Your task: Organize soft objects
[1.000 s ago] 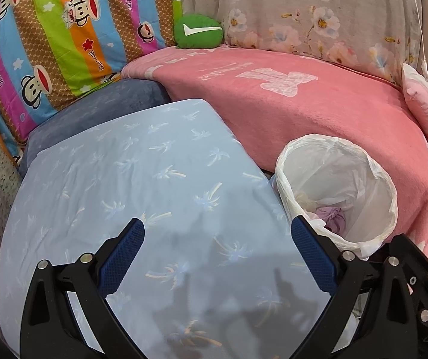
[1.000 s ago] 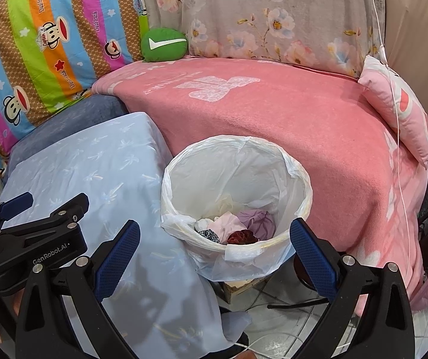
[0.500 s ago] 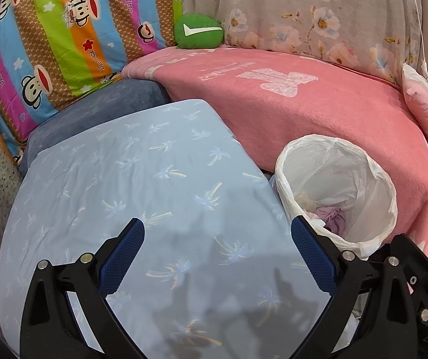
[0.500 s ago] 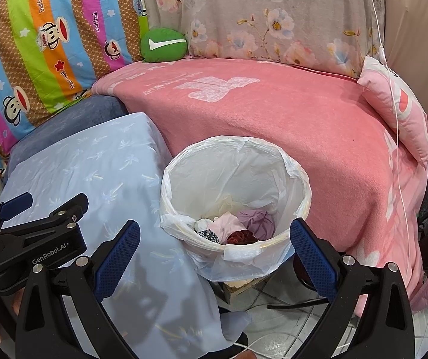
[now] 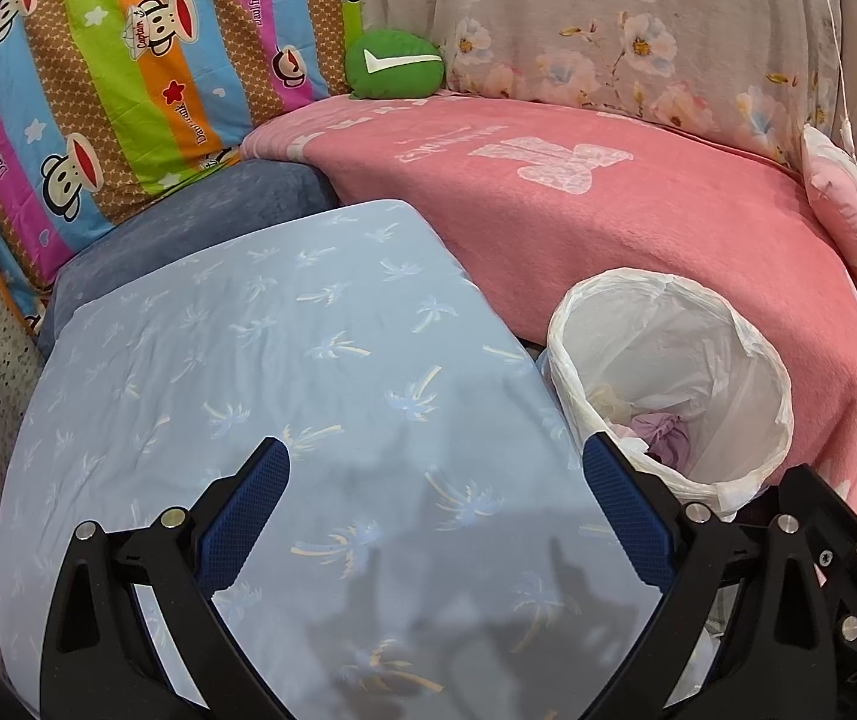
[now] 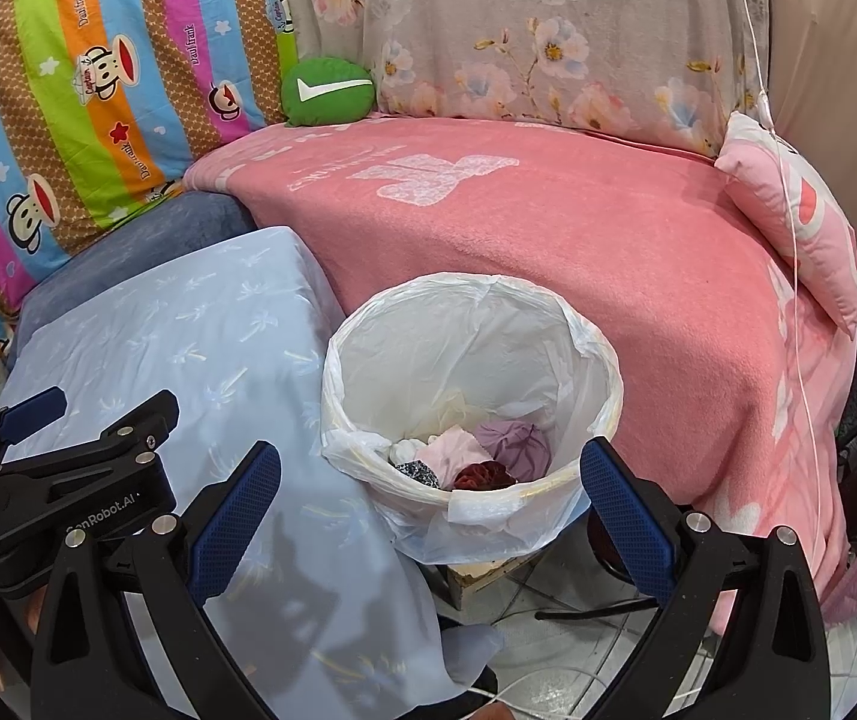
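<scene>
"Daul frank" monkey-print pillow (image 5: 122, 78), left gripper (image 5: 431, 474) and right gripper (image 6: 428, 474) jaws spread, empty, "GenRobot.AI" and bin's (image 6: 599, 372) rolled socks (image 6: 476, 450) plain only from right wrist.

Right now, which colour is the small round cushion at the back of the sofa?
The cushion is green with a white swoosh mark, clearest in the right wrist view.

Soft cloth items piled in lined bin

White bag-lined bin (image 6: 593, 360) stands upright between the pale blue palm-print sheet and the pink blanket; at its bottom lie crumpled cloths touching each other: lilac piece (image 6: 515, 441), pale pink piece (image 6: 455, 450), dark red piece (image 6: 482, 476), small dark patterned piece (image 6: 416, 471).
</scene>
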{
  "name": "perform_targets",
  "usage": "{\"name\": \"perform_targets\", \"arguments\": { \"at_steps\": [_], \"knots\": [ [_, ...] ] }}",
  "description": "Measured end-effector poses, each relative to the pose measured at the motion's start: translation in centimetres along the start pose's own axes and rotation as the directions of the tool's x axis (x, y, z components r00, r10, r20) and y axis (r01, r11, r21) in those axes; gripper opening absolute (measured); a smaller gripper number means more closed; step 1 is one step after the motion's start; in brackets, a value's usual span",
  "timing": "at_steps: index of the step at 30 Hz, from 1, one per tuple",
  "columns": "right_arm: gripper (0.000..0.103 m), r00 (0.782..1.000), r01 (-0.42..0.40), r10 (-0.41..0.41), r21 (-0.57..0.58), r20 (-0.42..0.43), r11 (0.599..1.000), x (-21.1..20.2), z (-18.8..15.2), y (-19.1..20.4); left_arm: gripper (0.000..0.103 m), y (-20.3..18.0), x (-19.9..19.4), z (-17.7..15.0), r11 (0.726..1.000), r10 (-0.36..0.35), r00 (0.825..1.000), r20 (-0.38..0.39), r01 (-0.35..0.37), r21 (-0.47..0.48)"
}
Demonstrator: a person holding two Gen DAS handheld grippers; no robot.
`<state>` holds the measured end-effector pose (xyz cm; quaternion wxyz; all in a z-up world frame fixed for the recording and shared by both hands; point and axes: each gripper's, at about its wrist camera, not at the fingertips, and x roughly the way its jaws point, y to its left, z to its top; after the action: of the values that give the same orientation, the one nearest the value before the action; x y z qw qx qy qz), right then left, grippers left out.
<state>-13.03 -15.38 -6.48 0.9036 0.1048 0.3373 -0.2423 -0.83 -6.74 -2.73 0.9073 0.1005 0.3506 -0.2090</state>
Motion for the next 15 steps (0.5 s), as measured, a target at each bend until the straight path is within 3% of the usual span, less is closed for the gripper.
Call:
{"name": "perform_targets", "arguments": {
  "at_steps": [15],
  "knots": [
    [0.098,1.000,0.004,-0.004,-0.001,-0.001,1.000,-0.05,0.07,0.01,0.094,-0.19,-0.11,-0.06,1.000,0.003,1.000,0.002,-0.003,0.002]
  ]
}}
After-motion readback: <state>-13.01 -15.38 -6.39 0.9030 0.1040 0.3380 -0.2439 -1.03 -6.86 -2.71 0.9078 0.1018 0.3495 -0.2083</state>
